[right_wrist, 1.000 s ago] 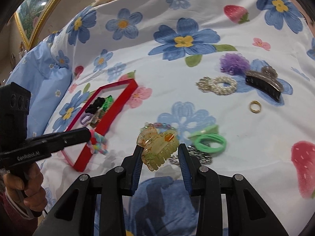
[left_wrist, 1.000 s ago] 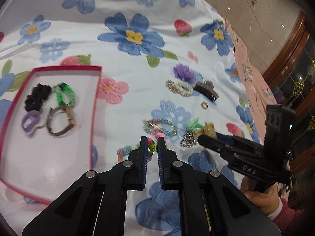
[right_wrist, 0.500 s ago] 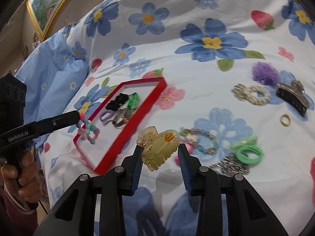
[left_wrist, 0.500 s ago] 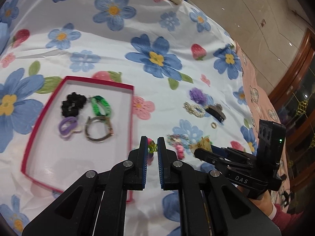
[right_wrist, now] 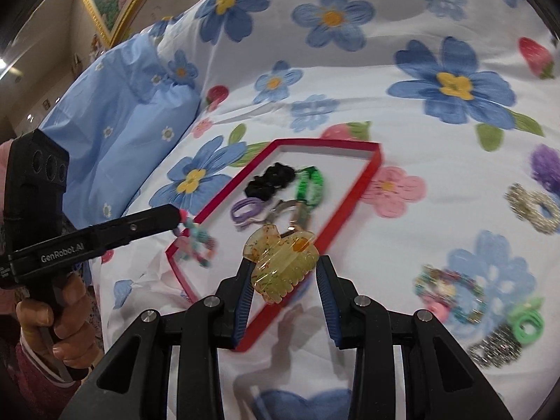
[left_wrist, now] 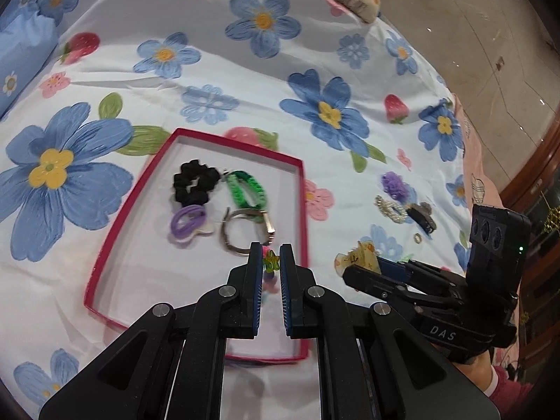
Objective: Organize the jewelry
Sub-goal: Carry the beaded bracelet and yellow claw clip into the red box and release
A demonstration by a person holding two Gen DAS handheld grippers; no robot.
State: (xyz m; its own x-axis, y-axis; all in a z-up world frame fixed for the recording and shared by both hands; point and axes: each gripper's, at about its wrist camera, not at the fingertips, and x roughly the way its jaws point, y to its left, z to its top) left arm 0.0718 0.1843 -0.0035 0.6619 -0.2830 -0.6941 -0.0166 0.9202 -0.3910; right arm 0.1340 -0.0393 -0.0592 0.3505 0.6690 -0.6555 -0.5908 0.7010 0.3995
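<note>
Your left gripper point(left_wrist: 270, 262) pinches a beaded bracelet point(right_wrist: 196, 241) nearly shut over the red tray point(left_wrist: 304, 210); only the right wrist view shows its loop dangling at the tray's near corner. Your right gripper point(right_wrist: 284, 273) clamps a yellow claw clip point(right_wrist: 280, 266), jaws partly apart, just outside the tray's right rim. Inside lie a black scrunchie point(left_wrist: 194, 182) and green band point(left_wrist: 245, 189)

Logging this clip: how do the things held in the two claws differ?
The left claw pinches a colourful beaded bracelet that dangles limp; the right claw grips a rigid yellow translucent hair clip. The left jaws stand nearly closed, the right wider apart. Both items hang over the red tray.
</note>
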